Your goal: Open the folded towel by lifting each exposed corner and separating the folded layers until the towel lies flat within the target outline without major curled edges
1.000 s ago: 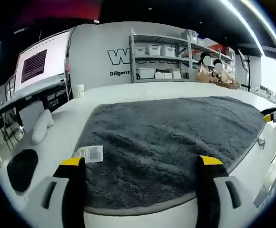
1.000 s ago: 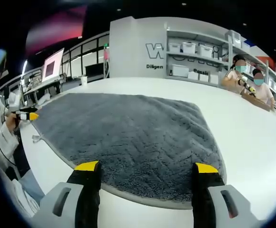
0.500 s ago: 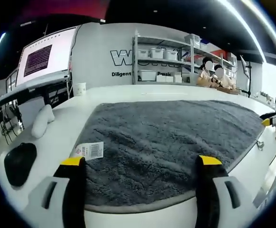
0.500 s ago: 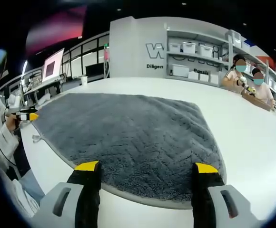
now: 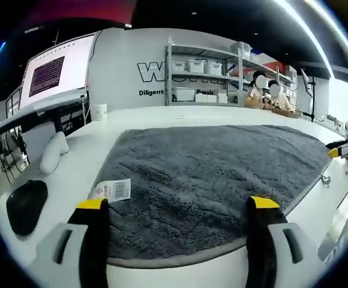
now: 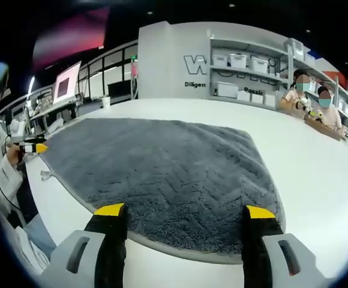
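One grey towel (image 5: 210,174) spread open on the white table (image 6: 318,174); both grippers wide open, holding nothing.

Left gripper (image 5: 179,207): two yellow-tipped jaws set far apart at the towel's near edge; contact cannot be told. Right gripper (image 6: 185,211): same wide gap at the towel's near edge. One white tag (image 5: 111,190) at the towel's left edge. One black pad (image 5: 24,204) and one white cup (image 5: 99,112) on the table. Two people (image 6: 312,99) seated far off.

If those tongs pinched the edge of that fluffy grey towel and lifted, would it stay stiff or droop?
Probably droop: the grey towel lies limp and flat on the white table. Its thick, shaggy pile suggests some weight, so it would likely drag rather than slide. Both tongs stand open, holding nothing.
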Available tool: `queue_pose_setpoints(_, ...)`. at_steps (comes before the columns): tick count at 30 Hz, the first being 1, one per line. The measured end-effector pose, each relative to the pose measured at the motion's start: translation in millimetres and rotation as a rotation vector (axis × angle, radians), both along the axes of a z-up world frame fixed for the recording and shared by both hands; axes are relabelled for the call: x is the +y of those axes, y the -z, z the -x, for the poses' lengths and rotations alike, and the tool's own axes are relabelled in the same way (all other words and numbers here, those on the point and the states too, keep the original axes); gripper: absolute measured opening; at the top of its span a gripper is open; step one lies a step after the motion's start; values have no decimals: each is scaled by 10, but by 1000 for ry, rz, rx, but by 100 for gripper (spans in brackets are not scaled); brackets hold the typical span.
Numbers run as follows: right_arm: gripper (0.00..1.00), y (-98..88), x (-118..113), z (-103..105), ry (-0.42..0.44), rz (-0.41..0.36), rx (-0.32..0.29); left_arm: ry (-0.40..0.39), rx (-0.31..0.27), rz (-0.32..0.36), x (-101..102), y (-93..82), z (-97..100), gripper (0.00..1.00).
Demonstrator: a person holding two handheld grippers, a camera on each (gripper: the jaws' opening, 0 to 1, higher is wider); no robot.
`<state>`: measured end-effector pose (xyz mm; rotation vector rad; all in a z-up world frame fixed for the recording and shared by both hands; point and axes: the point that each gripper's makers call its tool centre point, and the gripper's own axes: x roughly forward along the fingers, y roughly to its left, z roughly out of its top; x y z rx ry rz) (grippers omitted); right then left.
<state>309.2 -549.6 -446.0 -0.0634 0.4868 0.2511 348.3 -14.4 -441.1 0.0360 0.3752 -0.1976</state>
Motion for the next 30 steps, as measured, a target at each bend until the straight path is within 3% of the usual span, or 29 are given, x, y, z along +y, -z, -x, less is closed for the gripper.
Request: queue_pose_setpoints(30,77,2,10,1,-3,2,-4,5,5,-2,2,4,8,94)
